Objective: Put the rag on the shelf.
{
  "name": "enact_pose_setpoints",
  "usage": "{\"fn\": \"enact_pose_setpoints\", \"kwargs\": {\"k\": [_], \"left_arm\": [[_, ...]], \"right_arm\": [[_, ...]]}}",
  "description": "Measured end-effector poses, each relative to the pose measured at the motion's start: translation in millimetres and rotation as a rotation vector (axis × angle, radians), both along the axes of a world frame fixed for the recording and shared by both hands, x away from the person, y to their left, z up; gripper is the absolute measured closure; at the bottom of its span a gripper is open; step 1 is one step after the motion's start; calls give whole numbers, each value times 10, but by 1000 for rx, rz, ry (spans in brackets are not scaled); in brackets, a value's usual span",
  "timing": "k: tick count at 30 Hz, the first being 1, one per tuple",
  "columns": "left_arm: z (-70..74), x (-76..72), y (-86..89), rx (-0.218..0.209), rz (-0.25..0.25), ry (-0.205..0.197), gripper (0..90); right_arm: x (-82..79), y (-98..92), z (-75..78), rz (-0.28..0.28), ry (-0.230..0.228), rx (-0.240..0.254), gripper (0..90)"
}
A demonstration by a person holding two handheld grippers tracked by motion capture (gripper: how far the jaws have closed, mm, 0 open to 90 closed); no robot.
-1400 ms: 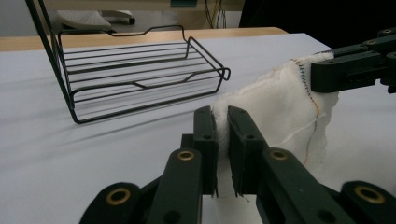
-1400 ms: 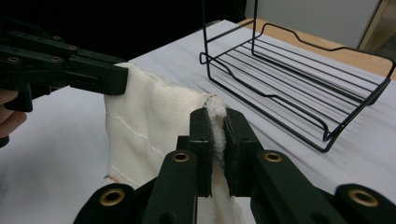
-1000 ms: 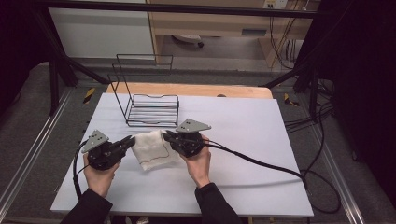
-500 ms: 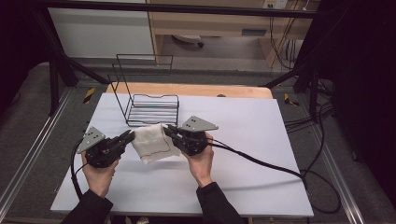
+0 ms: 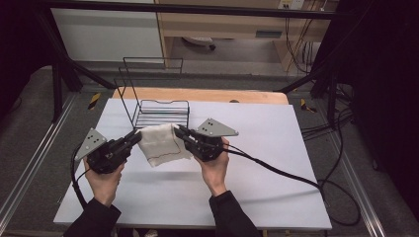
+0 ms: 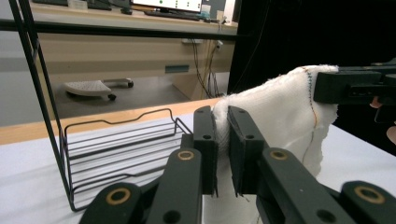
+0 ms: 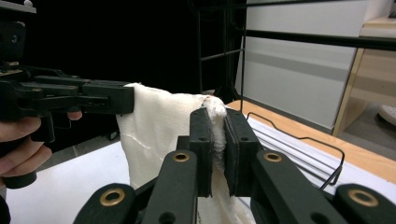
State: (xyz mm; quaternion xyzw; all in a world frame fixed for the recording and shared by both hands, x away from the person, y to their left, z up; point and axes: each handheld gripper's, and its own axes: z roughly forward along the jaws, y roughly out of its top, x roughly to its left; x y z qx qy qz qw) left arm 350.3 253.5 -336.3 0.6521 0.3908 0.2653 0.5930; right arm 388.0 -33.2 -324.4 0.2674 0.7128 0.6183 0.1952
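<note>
The left gripper (image 5: 132, 139) is clamped on one upper corner of a white, loosely woven cloth with dark stitching along its hem (image 5: 160, 143), and the right gripper (image 5: 181, 133) is clamped on the opposite corner. The cloth hangs between the two grippers, lifted off the white worktop (image 5: 257, 148), its lower edge close to the surface or brushing it; which, I cannot tell. In the left gripper view the fabric (image 6: 285, 112) bunches between the closed jaws and stretches away to the other gripper (image 6: 355, 86). Just beyond both grippers stands a black wire rack with a ribbed tray and tall upright frame (image 5: 160, 111).

Each bite looks shallow, taken on a bunched corner, so a sharp pull apart could drag the fabric out of one gripper and let that side drop. If the cloth is bound for the rack ahead, the loose weave could snag on the wire ends, or the sagging middle could catch on the tray's front rail.

How deep the fabric sits in either gripper is hidden by the jaws. The rack's top is cut off in both gripper views.
</note>
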Motion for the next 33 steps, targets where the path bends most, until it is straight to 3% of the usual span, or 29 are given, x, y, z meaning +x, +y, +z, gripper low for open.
{"fn": "enact_pose_setpoints", "kwargs": {"k": [8, 33], "left_arm": [[120, 45, -10, -14, 3, -29, 821], [458, 190, 68, -44, 37, -82, 824]], "right_arm": [[-14, 2, 136, -21, -40, 19, 829], [67, 142, 416, -58, -103, 61, 829]]}}
